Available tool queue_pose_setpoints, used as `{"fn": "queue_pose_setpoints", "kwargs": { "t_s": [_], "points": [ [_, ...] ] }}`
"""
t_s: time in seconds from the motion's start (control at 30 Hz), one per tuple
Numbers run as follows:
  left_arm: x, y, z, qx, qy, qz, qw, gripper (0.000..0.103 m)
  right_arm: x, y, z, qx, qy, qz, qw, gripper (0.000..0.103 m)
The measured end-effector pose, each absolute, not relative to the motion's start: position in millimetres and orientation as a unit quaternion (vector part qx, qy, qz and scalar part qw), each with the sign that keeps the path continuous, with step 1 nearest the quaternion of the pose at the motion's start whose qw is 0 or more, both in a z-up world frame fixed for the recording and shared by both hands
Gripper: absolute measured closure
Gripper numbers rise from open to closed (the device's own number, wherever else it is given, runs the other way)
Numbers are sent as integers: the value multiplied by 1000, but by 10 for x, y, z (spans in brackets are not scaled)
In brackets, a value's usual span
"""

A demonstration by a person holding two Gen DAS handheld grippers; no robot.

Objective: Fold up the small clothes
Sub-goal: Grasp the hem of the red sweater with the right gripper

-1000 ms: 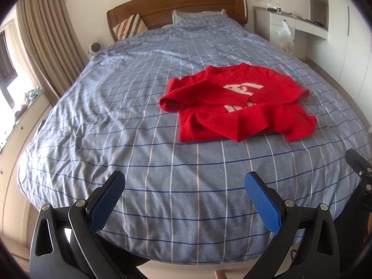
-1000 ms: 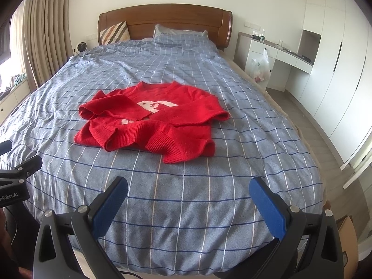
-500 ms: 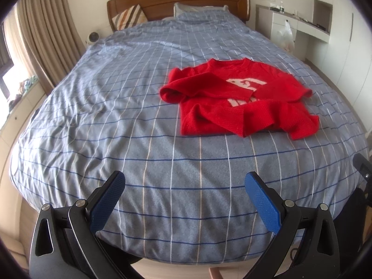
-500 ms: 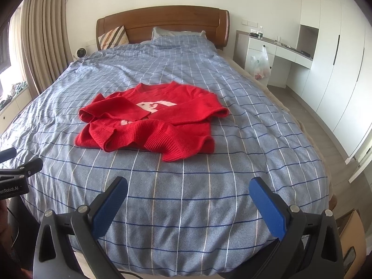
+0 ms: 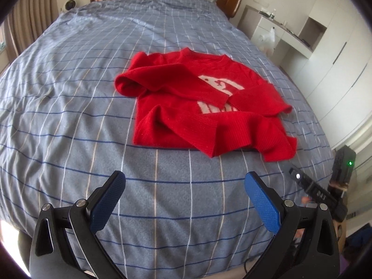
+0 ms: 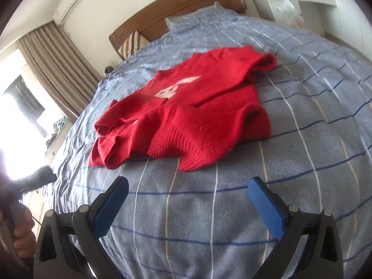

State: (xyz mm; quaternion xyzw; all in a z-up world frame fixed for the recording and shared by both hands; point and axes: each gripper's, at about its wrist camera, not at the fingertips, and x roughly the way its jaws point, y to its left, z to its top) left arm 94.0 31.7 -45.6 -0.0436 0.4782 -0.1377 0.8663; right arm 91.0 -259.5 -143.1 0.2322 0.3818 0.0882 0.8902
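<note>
Left wrist view: the left gripper (image 5: 184, 186) hangs over the near part of the bed (image 5: 69, 93), its blue pads spread wide with only checked cover between them, so it is released and grasps nothing. The red sweater (image 5: 204, 107) lies near the middle of the bed, a little to the right, rumpled: one sleeve is thrown across the white chest print and the near hem is bunched into a loose flap. The sweater sits apart from the pads, further up the bed. At the right edge the other tool shows as a dark bar.

Right wrist view: the right gripper (image 6: 186, 190) is tilted, so the bed slants across the picture. Its jaws have just been closing a little yet stand wide, with nothing but bedcover between them; it too is released. The red sweater (image 6: 186, 114) lies just beyond its pads, the ribbed hem corner nearest. A hand (image 6: 21, 230) on the other tool shows at the left edge.

The step in hand looks like the approach before any fold. The next move probably calls for each gripper to take a near hem corner and spread the sweater flat.
</note>
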Motion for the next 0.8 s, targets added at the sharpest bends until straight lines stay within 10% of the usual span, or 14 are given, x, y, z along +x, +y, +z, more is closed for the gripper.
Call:
{"fn": "queue_pose_setpoints", "kwargs": {
  "t_s": [0.13, 0.2, 0.43, 0.8],
  "points": [
    [836, 330, -537, -13, 486, -125, 865, 1, 1180, -2710, -1606, 294, 372, 99, 875, 51],
    [795, 409, -564, 4, 485, -114, 867, 1, 1159, -2688, -1520, 294, 373, 129, 870, 96],
    [785, 739, -678, -18, 491, -108, 864, 1, 359, -3018, -920, 297, 371, 209, 855, 97],
    [1125, 426, -1111, -73, 547, -158, 819, 1, 215, -3163, -1461, 247, 450, 99, 852, 97]
  ]
}}
